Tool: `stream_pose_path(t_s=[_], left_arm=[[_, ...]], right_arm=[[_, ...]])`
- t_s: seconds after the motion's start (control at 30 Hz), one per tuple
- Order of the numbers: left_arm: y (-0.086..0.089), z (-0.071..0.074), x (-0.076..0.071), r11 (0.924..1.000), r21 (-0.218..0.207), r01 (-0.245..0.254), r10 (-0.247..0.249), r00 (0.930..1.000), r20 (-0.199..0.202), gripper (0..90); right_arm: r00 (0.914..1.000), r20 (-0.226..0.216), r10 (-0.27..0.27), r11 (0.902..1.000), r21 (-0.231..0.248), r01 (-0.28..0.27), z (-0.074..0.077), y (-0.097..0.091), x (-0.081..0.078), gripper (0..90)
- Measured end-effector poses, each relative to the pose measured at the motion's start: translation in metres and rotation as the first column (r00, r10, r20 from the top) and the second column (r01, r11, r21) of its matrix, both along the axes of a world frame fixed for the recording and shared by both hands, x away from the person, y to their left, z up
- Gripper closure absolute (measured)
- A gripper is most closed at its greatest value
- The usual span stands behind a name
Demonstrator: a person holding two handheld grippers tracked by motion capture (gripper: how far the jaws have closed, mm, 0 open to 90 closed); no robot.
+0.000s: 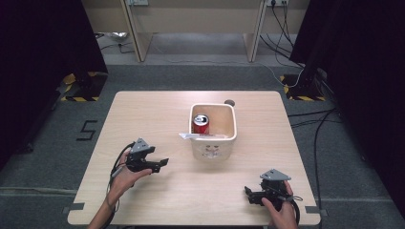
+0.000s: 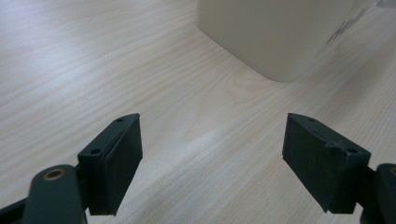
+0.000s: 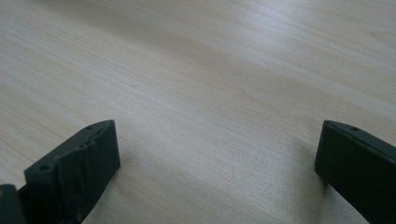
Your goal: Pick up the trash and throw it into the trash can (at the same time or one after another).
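Two pairs of black jaws stand wide apart with nothing between them, bare wood showing in both gaps. In the left gripper view our left gripper (image 2: 212, 154) looks along its spread fingers (image 2: 116, 158) toward the tub (image 2: 275, 37), whose cream wall sits at the upper right of the frame, near but apart. In the right gripper view the right gripper (image 3: 217, 168) has only table grain ahead of its fingers (image 3: 79, 172).

From above, the left gripper (image 1: 160, 163) sits left of centre and lower than the tub (image 1: 213, 143), jaws pointing right toward it. The right gripper (image 1: 249, 193) rests at the lower right, pointing left, well apart from the tub.

We judge the work concerns the can (image 1: 200, 123), which stands upright inside the tub, against its left wall at centre frame. A white strip (image 1: 203, 137), perhaps a wrapper, lies across the tub's near rim just below the can. To do the reach well we would lift the left gripper above the rim, come down over the can with jaws wide, and close on its sides squarely.

The tub's wall blocks a level approach, and the strip could snag a jaw. The table (image 1: 143, 119) is otherwise bare, apart from a small dark round spot (image 1: 229, 102) just beyond the tub.
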State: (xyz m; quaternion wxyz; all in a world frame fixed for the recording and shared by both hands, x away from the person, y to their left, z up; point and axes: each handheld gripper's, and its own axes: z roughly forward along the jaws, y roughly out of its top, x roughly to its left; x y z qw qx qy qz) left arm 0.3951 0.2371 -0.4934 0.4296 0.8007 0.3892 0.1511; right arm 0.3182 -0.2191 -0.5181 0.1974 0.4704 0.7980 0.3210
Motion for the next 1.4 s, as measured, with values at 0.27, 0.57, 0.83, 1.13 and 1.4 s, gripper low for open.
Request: stream_pose_path(t_s=[0.27, 0.57, 0.83, 1.13, 1.4], left_arm=[[-0.003, -0.010, -0.005, 0.9993, 0.035, 0.014, -0.013, 0.9997, -0.020, 19.9], [-0.004, -0.022, -0.009, 0.9976, 0.062, 0.030, -0.027, 0.9983, -0.051, 19.9], [-0.003, -0.028, -0.017, 0.9953, 0.092, 0.032, -0.028, 0.9985, -0.047, 19.8], [-0.005, -0.029, -0.022, 0.9929, 0.118, 0.012, -0.010, 0.9997, -0.023, 18.0], [-0.005, -0.030, -0.022, 0.9931, 0.117, 0.007, -0.004, 0.9997, -0.024, 17.2]], right_arm=[[1.0000, 0.000, 0.000, 1.0000, 0.000, 0.000, 0.000, 0.000, 0.000, 0.2], [1.0000, -0.001, 0.000, 1.0000, 0.001, 0.000, 0.000, 0.000, 0.000, 0.3], [1.0000, 0.000, 0.001, 1.0000, 0.001, -0.001, 0.000, 0.000, 0.000, 0.3], [1.0000, -0.001, 0.000, 1.0000, 0.002, 0.000, 0.000, 0.001, -0.001, 0.3], [1.0000, -0.004, 0.002, 1.0000, 0.002, -0.002, 0.000, 0.001, -0.001, 0.4]])
